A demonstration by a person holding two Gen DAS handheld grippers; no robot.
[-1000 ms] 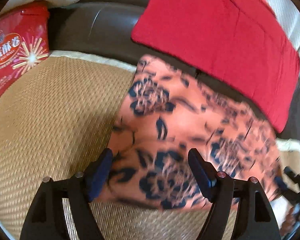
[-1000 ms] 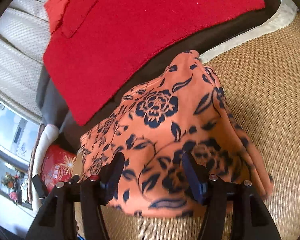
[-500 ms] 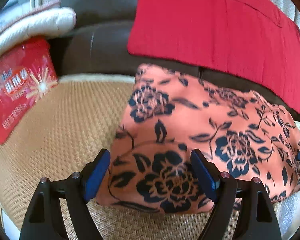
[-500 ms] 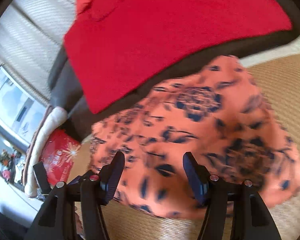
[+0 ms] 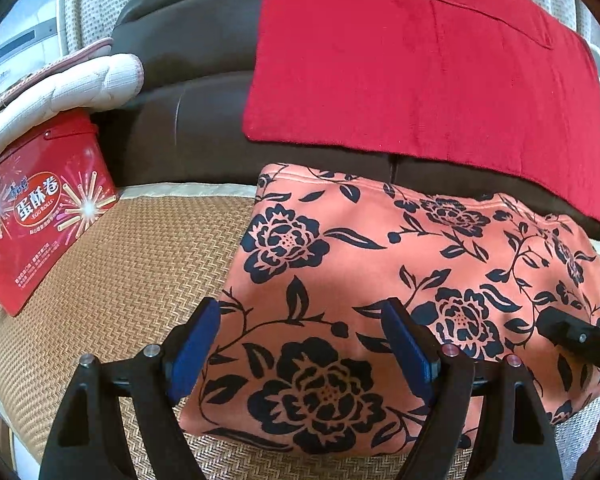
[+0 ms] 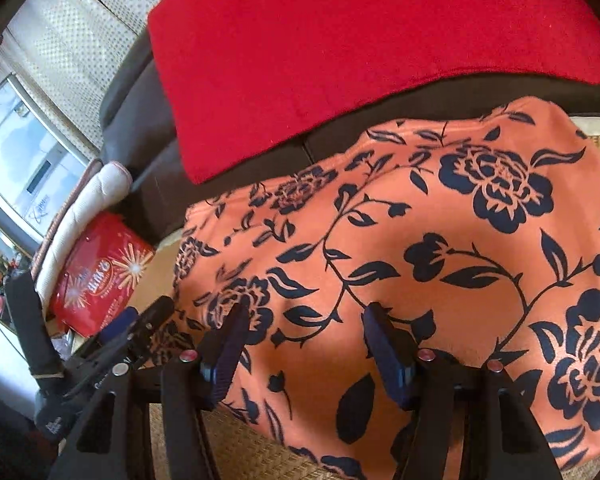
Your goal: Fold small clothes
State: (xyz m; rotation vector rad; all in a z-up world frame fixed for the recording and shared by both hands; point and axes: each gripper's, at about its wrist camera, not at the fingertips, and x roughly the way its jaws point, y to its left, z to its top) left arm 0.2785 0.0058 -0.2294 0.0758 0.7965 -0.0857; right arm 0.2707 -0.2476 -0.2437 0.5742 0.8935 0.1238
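An orange cloth with dark blue flowers (image 5: 380, 264) lies folded into a rough rectangle on a woven straw mat (image 5: 132, 264), its far edge against a dark sofa back. My left gripper (image 5: 300, 344) hovers open over the cloth's near left corner, with only fabric showing below the gap. The right gripper (image 6: 306, 340) stands open above the near edge of the cloth (image 6: 440, 248), left of its middle, pinching nothing. Each gripper appears in the other's view: the right gripper's tip (image 5: 572, 336) at the far right, the left gripper (image 6: 136, 328) at the left.
A red cloth (image 5: 420, 60) is draped over the dark sofa back (image 5: 188, 120) behind the mat. A red egg-roll tin (image 5: 40, 208) stands at the mat's left end under a white quilted cushion (image 5: 68, 84). Bare mat lies between the tin and the cloth.
Both views have rolled towards level. The right gripper has slid left along the cloth's near edge. The left gripper has drawn back a little, so more of the cloth shows.
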